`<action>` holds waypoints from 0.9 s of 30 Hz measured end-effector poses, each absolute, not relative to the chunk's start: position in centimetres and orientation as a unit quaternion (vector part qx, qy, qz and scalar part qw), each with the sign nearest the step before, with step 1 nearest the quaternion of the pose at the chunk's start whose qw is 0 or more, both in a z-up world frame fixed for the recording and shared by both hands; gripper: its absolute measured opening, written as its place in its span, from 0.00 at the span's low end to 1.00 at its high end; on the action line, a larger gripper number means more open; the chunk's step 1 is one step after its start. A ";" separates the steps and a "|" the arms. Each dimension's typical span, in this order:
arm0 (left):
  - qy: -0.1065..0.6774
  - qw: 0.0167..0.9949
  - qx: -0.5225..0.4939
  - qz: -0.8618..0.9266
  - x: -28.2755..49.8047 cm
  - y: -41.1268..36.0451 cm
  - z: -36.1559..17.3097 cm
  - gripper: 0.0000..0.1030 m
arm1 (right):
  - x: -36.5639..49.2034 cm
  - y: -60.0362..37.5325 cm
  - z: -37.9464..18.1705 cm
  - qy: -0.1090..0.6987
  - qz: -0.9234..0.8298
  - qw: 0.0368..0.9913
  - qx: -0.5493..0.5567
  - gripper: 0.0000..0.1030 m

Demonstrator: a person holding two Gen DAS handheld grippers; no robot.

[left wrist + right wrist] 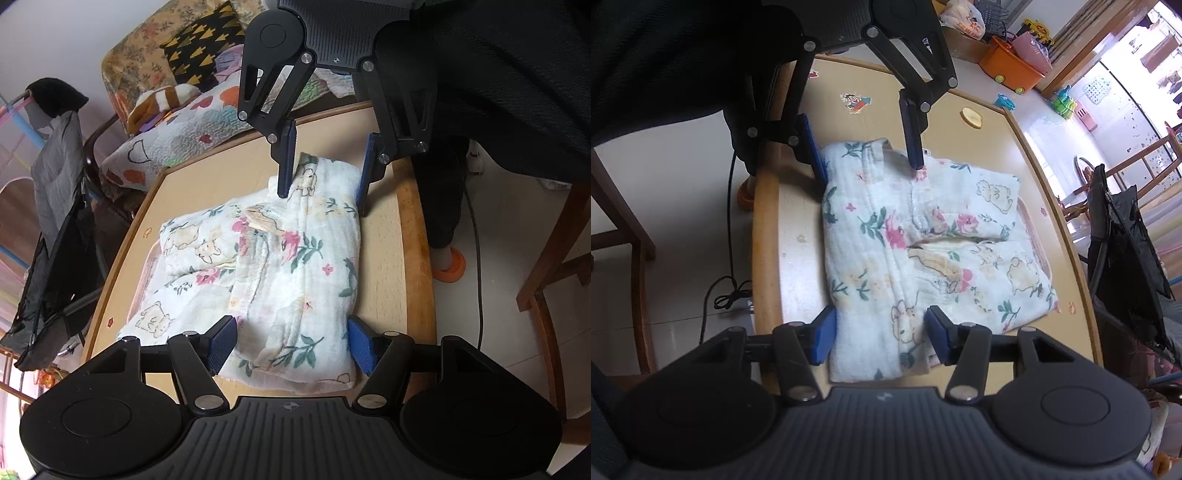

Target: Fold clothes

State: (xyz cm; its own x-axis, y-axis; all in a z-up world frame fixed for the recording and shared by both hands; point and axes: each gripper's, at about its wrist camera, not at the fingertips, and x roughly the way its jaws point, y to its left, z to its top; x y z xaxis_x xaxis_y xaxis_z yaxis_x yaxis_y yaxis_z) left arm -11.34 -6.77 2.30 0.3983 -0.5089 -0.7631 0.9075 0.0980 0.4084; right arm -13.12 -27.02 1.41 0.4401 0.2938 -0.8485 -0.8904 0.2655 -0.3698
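Table (388, 266): pale wood top with a darker raised rim, curved at the corners; a cartoon sticker (856, 102) and a round wooden disc (972, 116) lie on it in the right wrist view
Surroundings: a patchwork quilt (184, 133) and a black cushion with yellow arrows (201, 50) beyond the far left edge; a dark folding chair (59, 236) to the left; an orange toy bin (1010, 68) on the floor in the right wrist view; a person's dark clothing (509, 74) fills the upper right of the left wrist view; a black cable (729, 236) trails on the tiled floor
Garment (295, 266): white crinkled muslin, printed with pink flowers, green leaves and pale bears; folded into a thick, roughly square bundle in the middle of the table, its layered edges showing down the centre
Left gripper (291, 343): black frame with ribbed blue pads; jaws spread wide, one either side of the near end of the bundle's folded strip; whether the pads press the cloth I cannot tell
Right gripper (880, 334): same build; jaws spread wide, straddling the opposite end of the strip; seen from the left wrist, one fingertip (284, 184) rests on the cloth
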 end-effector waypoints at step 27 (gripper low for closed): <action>0.233 0.684 0.479 -0.498 -12.5 -7.9 3.2 0.50 | -13.1 -25.5 1.6 0.349 0.403 0.693 -0.486 0.50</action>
State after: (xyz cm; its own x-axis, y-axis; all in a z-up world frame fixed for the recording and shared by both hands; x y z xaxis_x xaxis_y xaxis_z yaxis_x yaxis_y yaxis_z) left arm -12.53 -7.90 3.25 0.3951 -0.4585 -0.7961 0.9049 0.0449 0.4232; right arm -13.09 -25.53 1.58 0.4317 0.2185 -0.8752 -0.8973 0.2034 -0.3918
